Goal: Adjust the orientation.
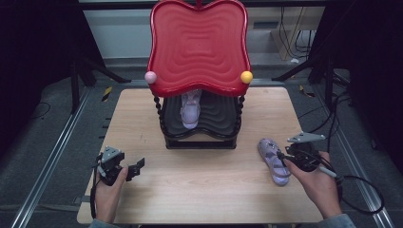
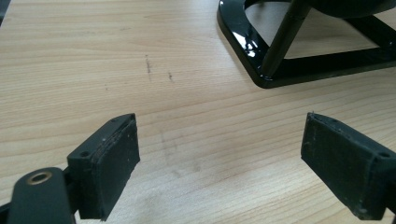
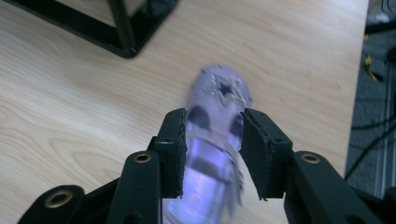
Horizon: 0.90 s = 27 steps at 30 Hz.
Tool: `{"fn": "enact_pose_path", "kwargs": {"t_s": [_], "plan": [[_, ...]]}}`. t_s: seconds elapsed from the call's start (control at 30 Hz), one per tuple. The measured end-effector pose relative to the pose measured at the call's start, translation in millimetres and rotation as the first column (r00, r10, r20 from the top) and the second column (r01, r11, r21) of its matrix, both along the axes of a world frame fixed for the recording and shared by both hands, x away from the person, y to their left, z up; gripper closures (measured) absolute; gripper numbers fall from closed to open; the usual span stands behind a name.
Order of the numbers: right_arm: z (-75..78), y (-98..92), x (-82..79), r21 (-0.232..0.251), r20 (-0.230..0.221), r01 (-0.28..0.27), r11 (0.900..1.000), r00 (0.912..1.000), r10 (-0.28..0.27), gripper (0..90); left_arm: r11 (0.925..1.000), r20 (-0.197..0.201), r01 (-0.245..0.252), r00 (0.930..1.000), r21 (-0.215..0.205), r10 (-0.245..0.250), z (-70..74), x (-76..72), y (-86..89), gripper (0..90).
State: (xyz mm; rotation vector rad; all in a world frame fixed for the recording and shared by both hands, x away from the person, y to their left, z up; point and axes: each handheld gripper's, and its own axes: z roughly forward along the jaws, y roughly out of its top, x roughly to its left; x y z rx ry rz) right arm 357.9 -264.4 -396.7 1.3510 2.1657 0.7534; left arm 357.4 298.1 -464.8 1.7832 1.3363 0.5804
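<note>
Right tongs [image 3: 212, 140] are clamped across a lilac sandal [image 3: 212, 154] — the black pads press on both flanks of the shoe near its middle, and the toe end, with a glittery star on it, juts forward beyond the jaws. The sandal is blurred in the right gripper view. In the high view the same sandal [image 1: 274, 160] sits at the right side of the desk [image 1: 199, 190], just to the right of the rack's base and near the desk's right edge, with the right hand [image 1: 317, 183] behind it; whether its sole touches the wood cannot be told.

Left tongs [image 2: 219, 161] are spread wide, with bare desk between the pads and nothing gripped. In the high view they sit at the near left of the desk in the left hand [image 1: 108, 190], well apart from the sandal.

A two-tier rack [image 1: 199, 137] stands at the centre-rear of the desk: red tray [image 1: 198, 47] on top, black tray below. A second lilac sandal [image 1: 190, 110] lies on the lower black tier, lengthwise. A pink ball [image 1: 150, 77] and a yellow ball [image 1: 246, 77] sit at the front corners of the red tray.
</note>
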Motion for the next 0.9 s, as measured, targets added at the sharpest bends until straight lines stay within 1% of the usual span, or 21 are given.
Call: {"fn": "enact_pose_path", "kwargs": {"t_s": [0.07, 0.17, 0.23, 0.3, 0.53, 0.73, 0.9], "plan": [[-4.7, -5.8, 1.3, -0.003, -0.036, 0.015, 1.0, 0.9992, -0.015, 61.3, 1.0, 0.001, -0.001, 1.0, -0.001, 0.001, -0.2, -0.2, 0.5, 10.8], [-12.8, -12.1, 4.5, -0.019, -0.075, 0.026, 0.999, 0.9968, -0.027, 61.2, 1.0, -0.003, 0.003, 1.0, 0.005, -0.003, -1.5, -0.1, -0.8, 10.9], [-18.2, -14.6, 7.1, -0.024, -0.1, 0.03, 0.999, 0.9944, -0.032, 60.4, 0.9999, -0.009, 0.009, 0.9999, 0.014, -0.009, -3.4, -0.1, -1.2, 10.9], [-25.5, -16.2, 11.3, -0.036, -0.137, 0.03, 0.999, 0.99, -0.035, 58.5, 0.9999, -0.012, 0.007, 0.9999, 0.015, -0.007, -4.9, 0.0, -1.1, 10.9], [-39.5, -17.9, 21.4, -0.057, -0.194, 0.032, 0.998, 0.98, -0.042, 58.6, 0.9998, -0.021, 0.009, 0.9997, 0.02, -0.009, -7.6, 0.5, -2.8, 11.1], [-48.1, -20.3, 28.3, -0.065, -0.245, 0.031, 0.997, 0.9685, -0.046, 60.1, 0.9996, -0.025, 0.015, 0.9996, 0.026, -0.014, -9.0, 0.7, -4.9, 11.1], [-53.8, -21.6, 30.7, -0.067, -0.281, 0.028, 0.997, 0.9587, -0.046, 65.0, 0.9992, -0.031, 0.024, 0.9993, 0.034, -0.023, -10.7, 1.1, -6.8, 11.1]]}}
